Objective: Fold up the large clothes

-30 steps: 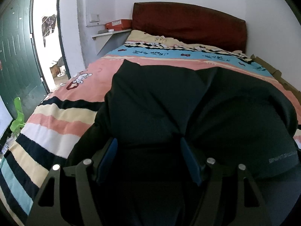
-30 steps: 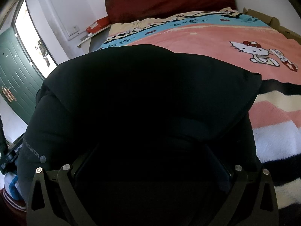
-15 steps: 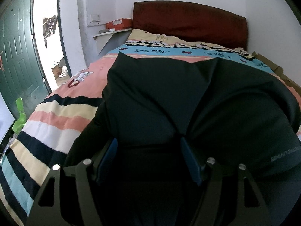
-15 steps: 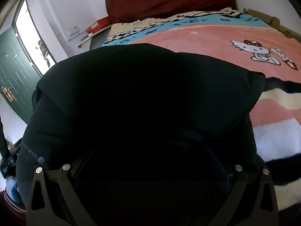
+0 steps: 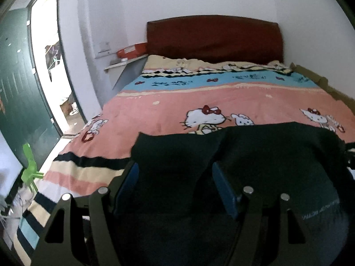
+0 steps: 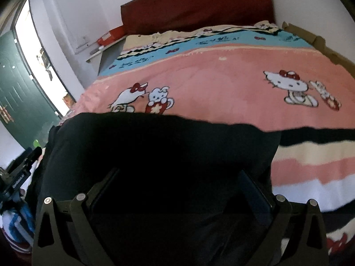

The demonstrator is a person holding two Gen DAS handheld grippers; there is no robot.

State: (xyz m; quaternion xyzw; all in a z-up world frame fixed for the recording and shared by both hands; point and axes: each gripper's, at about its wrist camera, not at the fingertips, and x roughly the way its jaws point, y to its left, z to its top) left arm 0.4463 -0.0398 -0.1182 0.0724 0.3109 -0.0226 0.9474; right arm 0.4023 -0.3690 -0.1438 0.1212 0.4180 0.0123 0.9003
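Note:
A bulky black garment (image 5: 277,166) lies at the near end of the bed and fills the lower half of both views. My left gripper (image 5: 175,173) has a thick bundle of it between its blue pads (image 5: 224,190). Creases run from the cloth into that grip. In the right wrist view the same black garment (image 6: 166,146) hangs over and between the fingers of my right gripper (image 6: 177,177). Its jaws stand wide around a thick fold. The fingertips are mostly lost in the dark cloth. Grey lettering shows on the garment (image 5: 319,210) at the lower right.
The bed carries a pink cartoon-cat blanket (image 5: 221,97) with stripes toward the near end, and a dark red headboard (image 5: 213,37). A wall shelf (image 5: 124,63) holds an orange box. A green door (image 5: 20,102) stands open at the left. Cardboard (image 6: 310,37) lines the bed's right side.
Both grippers have risen with the garment. Its far edge now sits much lower in both views, uncovering the cartoon cats on the pink blanket. The jaws kept the same width.

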